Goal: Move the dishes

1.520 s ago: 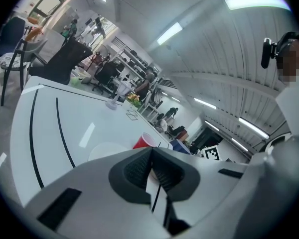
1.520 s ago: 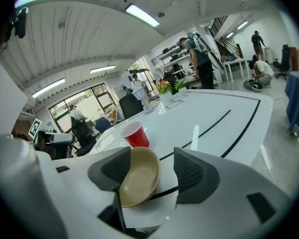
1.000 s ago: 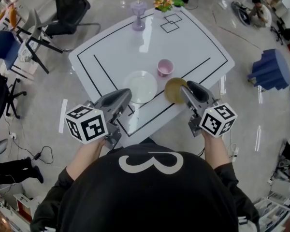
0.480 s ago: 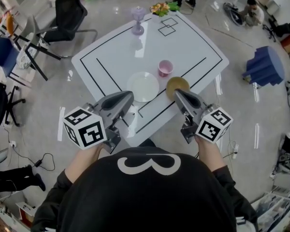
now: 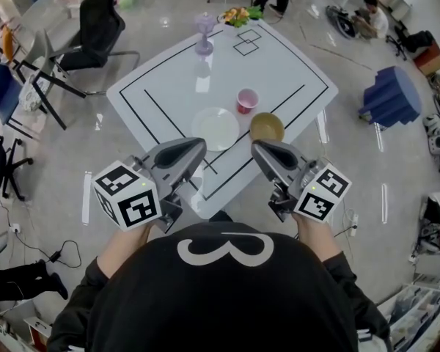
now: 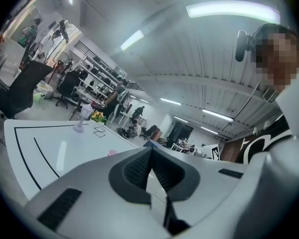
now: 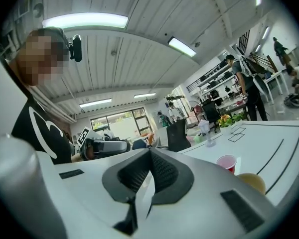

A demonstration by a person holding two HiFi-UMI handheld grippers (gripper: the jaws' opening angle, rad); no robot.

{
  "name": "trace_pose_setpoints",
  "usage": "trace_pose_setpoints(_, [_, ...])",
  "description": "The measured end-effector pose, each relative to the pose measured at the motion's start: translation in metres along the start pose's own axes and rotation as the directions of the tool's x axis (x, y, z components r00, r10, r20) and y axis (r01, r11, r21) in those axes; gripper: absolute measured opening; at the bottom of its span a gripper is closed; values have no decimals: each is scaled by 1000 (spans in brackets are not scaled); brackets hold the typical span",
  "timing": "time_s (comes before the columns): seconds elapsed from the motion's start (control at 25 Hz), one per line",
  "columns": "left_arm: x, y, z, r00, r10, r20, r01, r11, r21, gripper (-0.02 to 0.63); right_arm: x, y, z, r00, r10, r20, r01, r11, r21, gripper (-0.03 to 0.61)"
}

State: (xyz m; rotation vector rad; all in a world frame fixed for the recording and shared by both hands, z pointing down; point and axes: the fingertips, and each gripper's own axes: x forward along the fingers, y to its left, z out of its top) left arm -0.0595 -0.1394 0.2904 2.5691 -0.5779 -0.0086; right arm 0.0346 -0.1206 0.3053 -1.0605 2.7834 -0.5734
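On the white desk with black lines [image 5: 279, 64], a round white plate [image 5: 215, 128], a small pink cup [image 5: 247, 100] and a yellow-brown bowl [image 5: 267, 127] are sitting apart near the front edge. Left claw [image 5: 199, 147] and right claw [image 5: 257, 149] are hovering above that edge, both clenched, gripping nothing.

"What's holding everything?"

"A white table [image 5: 169, 79] with black lines marked on it."

"And on top?"

"Take the white plate [image 5: 215, 128] near the front edge. A yellow-brown bowl [image 5: 267, 127] sits just to its right, not touching it. A pink cup [image 5: 247, 100] stands just past the plate, to the right. Well beyond the plate, by the far edge, stands a purple goblet [image 5: 204, 34], upright. A bunch of yellow and green flowers [image 5: 238, 13] lies at the far corner."
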Motion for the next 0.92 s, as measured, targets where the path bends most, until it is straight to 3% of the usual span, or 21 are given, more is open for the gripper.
trace_pose_setpoints(0.6, [-11, 2, -4, 1000, -17, -2, 17, 1000, 9, 3, 3, 4, -12, 998, -57, -38, 57, 998, 9, 9])
trace_pose_setpoints(0.92, [-12, 11, -18, 999, -2, -44, 2, 1000, 8, 3, 5, 6, -21, 997, -61, -43, 61, 998, 14, 9])
